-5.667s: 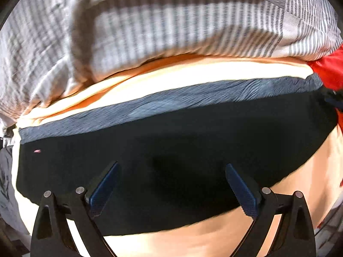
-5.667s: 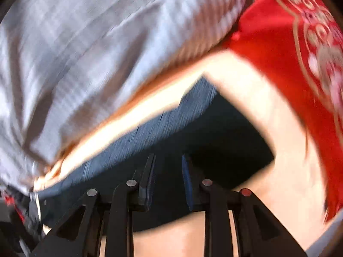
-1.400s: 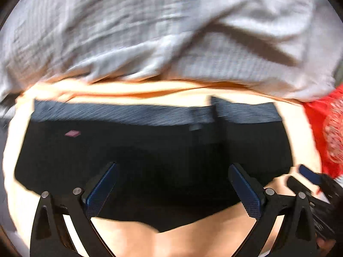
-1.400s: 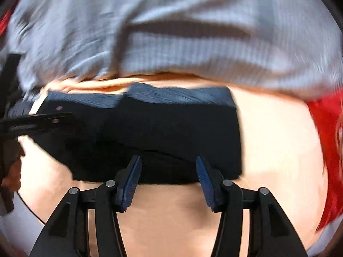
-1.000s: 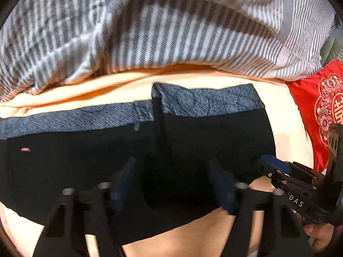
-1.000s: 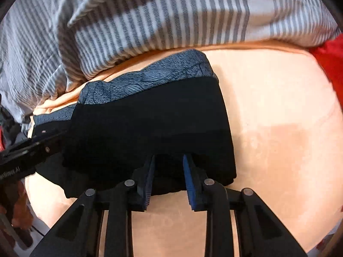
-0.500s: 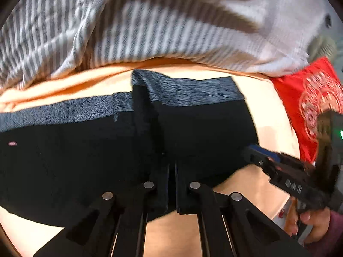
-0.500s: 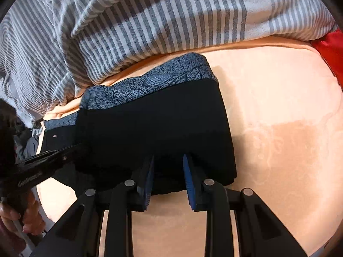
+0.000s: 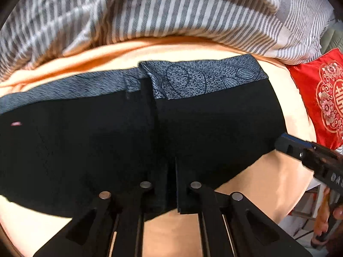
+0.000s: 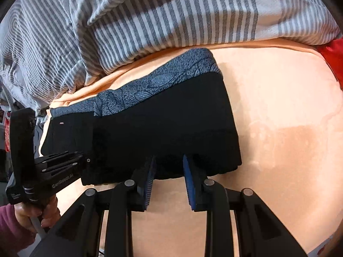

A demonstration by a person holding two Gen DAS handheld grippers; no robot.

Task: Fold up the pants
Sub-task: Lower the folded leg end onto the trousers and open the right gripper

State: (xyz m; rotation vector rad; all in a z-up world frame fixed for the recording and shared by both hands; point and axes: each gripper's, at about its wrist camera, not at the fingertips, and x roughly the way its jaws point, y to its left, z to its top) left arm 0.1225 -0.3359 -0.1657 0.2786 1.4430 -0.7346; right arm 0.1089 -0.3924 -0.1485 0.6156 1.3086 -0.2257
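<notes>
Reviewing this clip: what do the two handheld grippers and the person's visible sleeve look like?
Both are black plastic with scissor-style linkage arms and round silver pivot pins. The right gripper has ribbed blue pads on its fingers. Seen from the right wrist camera, the left gripper has a boxy black body with white "GenRobot.AI" lettering. The sleeve behind it is maroon.

A bed is covered by a peach-orange sheet [image 9: 263, 184], faintly patterned and smooth across its bare part. Along its far side a grey-and-white striped duvet [image 9: 171, 15] is heaped in loose folds. A red cushion [image 9: 321, 98] embroidered with pale floral medallions is seen at the right edge of the sheet. The bedding is brightly and evenly lit, with soft shadow under the duvet's edge.
</notes>
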